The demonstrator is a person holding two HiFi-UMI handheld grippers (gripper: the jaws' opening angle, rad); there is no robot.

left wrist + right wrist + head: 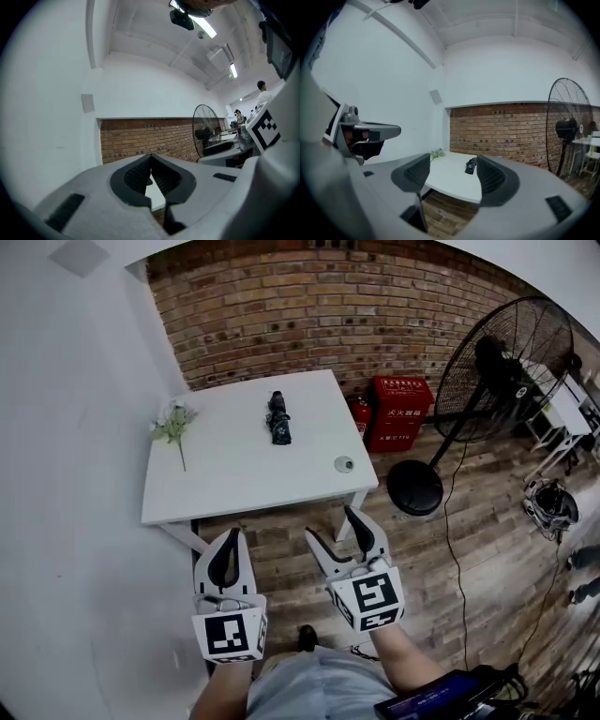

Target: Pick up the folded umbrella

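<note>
**A:** What could spoil this pick?

**B:** Look at the white rectangular worktop. A pale artificial flower sprig lies at its left. The black folded umbrella lies past the middle, towards the brick wall. A small round grey object sits near the right front corner. The umbrella is far back, so a reach from the near edge might fall short. The pads could also pinch only loose fabric, and it would slip out. A careless sweep could knock the round object off the edge.

**A:** And the hands?

**B:** Both are well short of the worktop, over the wooden floor, held roughly level and aimed at it. The left hand-held gripper is clenched, pads meeting at the tips, with nothing in it. The right hand-held gripper is released, its jaws wide apart and empty, and the distant umbrella shows through the gap.
</note>
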